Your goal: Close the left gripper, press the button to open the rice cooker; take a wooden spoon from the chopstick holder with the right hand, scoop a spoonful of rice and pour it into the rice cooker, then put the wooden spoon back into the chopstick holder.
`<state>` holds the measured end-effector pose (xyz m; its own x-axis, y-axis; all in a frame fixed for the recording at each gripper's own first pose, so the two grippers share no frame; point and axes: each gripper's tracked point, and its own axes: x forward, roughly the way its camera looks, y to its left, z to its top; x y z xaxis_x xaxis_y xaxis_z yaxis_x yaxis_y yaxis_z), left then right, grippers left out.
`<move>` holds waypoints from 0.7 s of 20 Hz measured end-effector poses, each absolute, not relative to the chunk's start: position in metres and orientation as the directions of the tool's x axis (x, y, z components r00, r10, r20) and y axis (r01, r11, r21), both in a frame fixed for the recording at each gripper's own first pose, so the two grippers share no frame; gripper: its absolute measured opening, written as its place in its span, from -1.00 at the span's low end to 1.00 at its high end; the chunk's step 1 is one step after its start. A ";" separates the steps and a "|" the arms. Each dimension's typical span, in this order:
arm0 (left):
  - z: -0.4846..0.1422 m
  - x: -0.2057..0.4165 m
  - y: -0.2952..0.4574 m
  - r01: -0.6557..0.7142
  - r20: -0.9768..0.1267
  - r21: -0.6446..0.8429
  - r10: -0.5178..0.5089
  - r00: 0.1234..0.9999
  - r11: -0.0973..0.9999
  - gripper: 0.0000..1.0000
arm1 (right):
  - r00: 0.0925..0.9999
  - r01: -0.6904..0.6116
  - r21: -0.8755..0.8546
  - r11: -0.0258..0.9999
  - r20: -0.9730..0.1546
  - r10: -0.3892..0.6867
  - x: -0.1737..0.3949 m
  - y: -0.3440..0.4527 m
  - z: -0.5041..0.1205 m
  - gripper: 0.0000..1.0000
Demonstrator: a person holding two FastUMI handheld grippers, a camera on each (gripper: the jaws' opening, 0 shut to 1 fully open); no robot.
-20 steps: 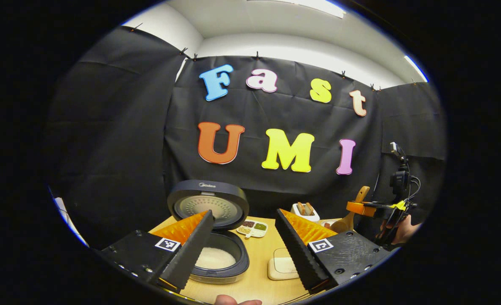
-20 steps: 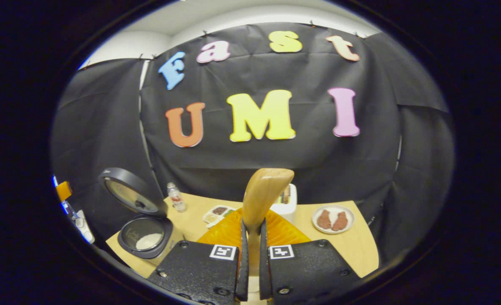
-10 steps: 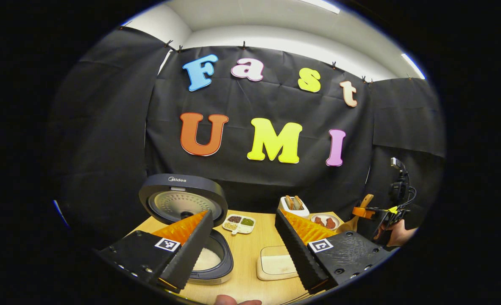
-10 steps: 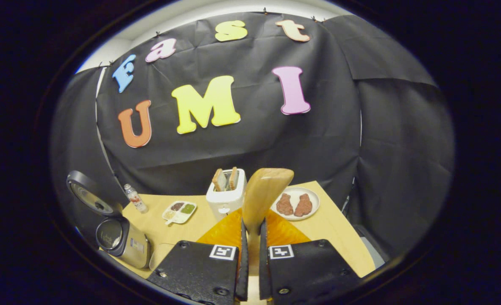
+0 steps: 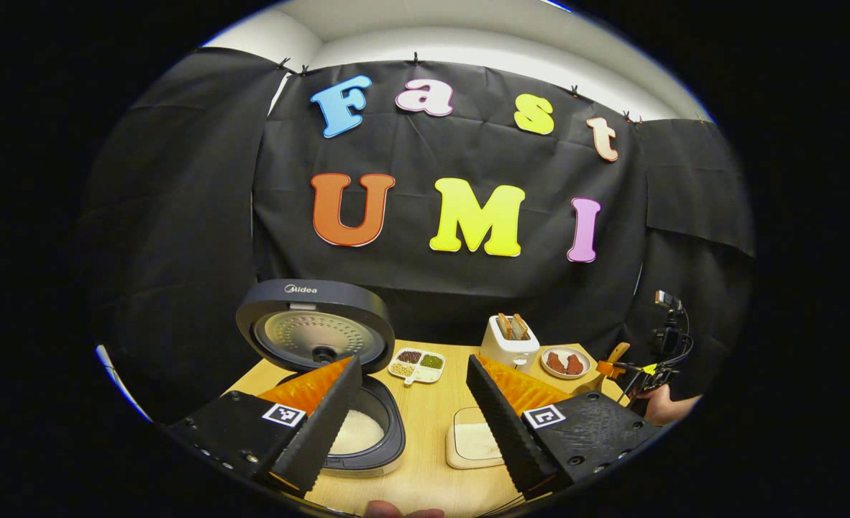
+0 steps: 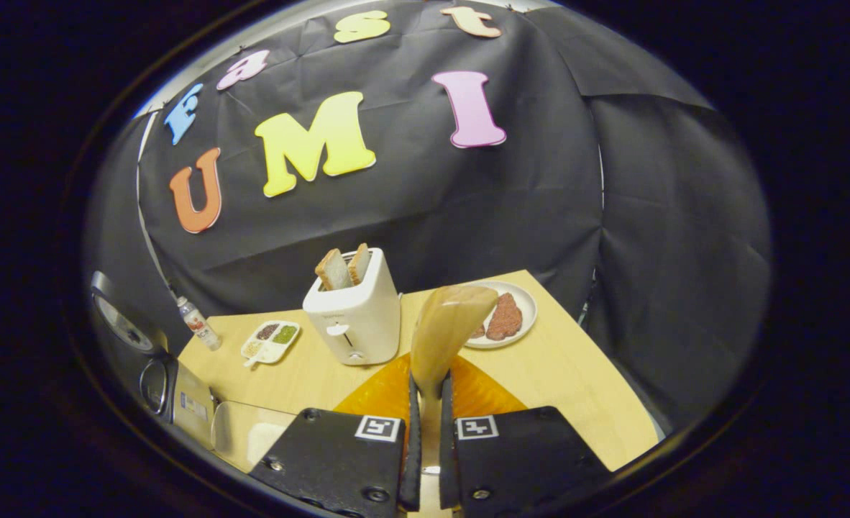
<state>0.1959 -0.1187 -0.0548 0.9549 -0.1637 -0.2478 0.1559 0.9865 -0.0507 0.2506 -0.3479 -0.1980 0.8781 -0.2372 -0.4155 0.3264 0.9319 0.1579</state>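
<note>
The rice cooker (image 5: 324, 460) stands open at the table's left, its round lid (image 5: 315, 332) tipped up and white rice in its pot (image 5: 359, 432). My left gripper (image 5: 413, 358) hovers open in front of it, holding nothing. A shallow white rice container (image 5: 474, 444) lies to the cooker's right. My right gripper (image 6: 428, 381) is shut on the handle of the wooden spoon (image 6: 448, 327), whose bowl points up and away, above the table between the toaster and the plate. In the left gripper view, that gripper (image 5: 632, 371) and spoon (image 5: 613, 356) show at the far right.
A white toaster (image 6: 353, 311) with two bread slices stands mid-table. A plate (image 6: 526, 315) with brown meat pieces sits at the far right corner. A divided condiment dish (image 6: 270, 341) and a small bottle (image 6: 196, 324) lie toward the cooker (image 6: 170, 385). A hand (image 5: 659, 411) holds the right gripper.
My right gripper has swung right with the spoon, from facing the cooker to facing the toaster and plate, and come closer to the table. The left gripper stays open and has shifted only slightly.
</note>
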 end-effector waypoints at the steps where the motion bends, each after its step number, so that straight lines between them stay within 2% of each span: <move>1: -0.055 0.196 -0.119 0.155 -0.253 -0.051 -0.163 0.954 0.987 0.89 | 0.876 0.330 0.168 0.929 -0.422 -0.235 0.252 -0.350 -0.205 -0.70; 7: -0.052 0.195 -0.119 0.143 -0.257 -0.022 -0.144 0.956 0.989 0.89 | 0.858 0.363 0.205 0.909 -0.454 -0.240 0.249 -0.361 -0.239 -0.69; 10: -0.043 0.197 -0.110 0.123 -0.242 -0.011 -0.122 0.962 0.992 0.89 | 0.867 0.348 0.224 0.910 -0.447 -0.221 0.246 -0.356 -0.234 -0.60; 12: -0.030 0.201 -0.098 0.106 -0.209 -0.003 -0.104 0.972 0.994 0.89 | 0.879 0.341 0.196 0.919 -0.414 -0.238 0.242 -0.360 -0.216 -0.44; 13: -0.023 0.204 -0.091 0.096 -0.189 0.004 -0.094 0.977 0.995 0.89 | 0.879 0.353 0.164 0.921 -0.394 -0.267 0.240 -0.367 -0.207 -0.12; 14: -0.017 0.208 -0.081 0.085 -0.171 0.011 -0.082 0.982 0.996 0.89 | 0.886 0.356 0.145 0.923 -0.367 -0.283 0.237 -0.368 -0.193 0.00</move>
